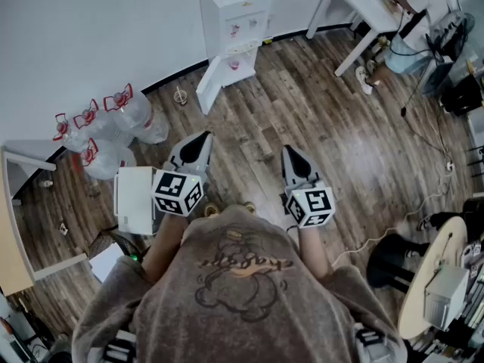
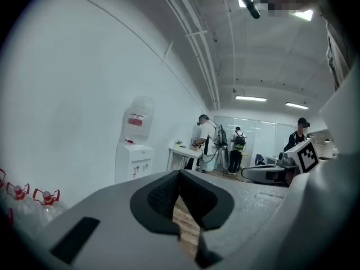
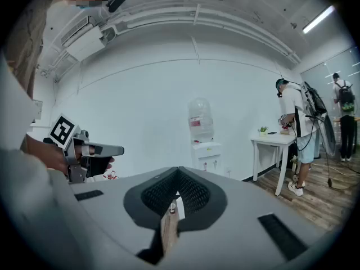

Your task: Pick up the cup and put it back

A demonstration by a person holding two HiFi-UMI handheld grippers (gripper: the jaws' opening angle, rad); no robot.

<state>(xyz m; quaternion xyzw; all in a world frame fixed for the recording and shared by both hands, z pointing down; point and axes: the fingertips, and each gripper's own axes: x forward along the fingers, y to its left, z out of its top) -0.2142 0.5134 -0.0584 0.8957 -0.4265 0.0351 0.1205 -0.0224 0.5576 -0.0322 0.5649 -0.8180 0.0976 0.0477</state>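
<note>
A small cup [image 1: 180, 95] stands on the wood floor by the wall, just left of the white water dispenser [image 1: 234, 17]. It is far ahead of both grippers. My left gripper [image 1: 203, 136] is held at waist height, its jaws together and empty. My right gripper [image 1: 290, 151] is level beside it, jaws also together with nothing between them. In the left gripper view the black pads [image 2: 169, 193] meet at a point, and the dispenser [image 2: 133, 161] stands ahead by the wall. In the right gripper view the pads [image 3: 194, 193] meet too, facing the dispenser [image 3: 206, 151].
The dispenser's lower door [image 1: 215, 82] hangs open onto the floor. Several large water bottles [image 1: 113, 127] lie by the wall at left, near a white box [image 1: 134, 199]. A white table [image 1: 363, 10] with a person [image 1: 423, 21] stands at back right; cables [image 1: 431, 146] cross the floor.
</note>
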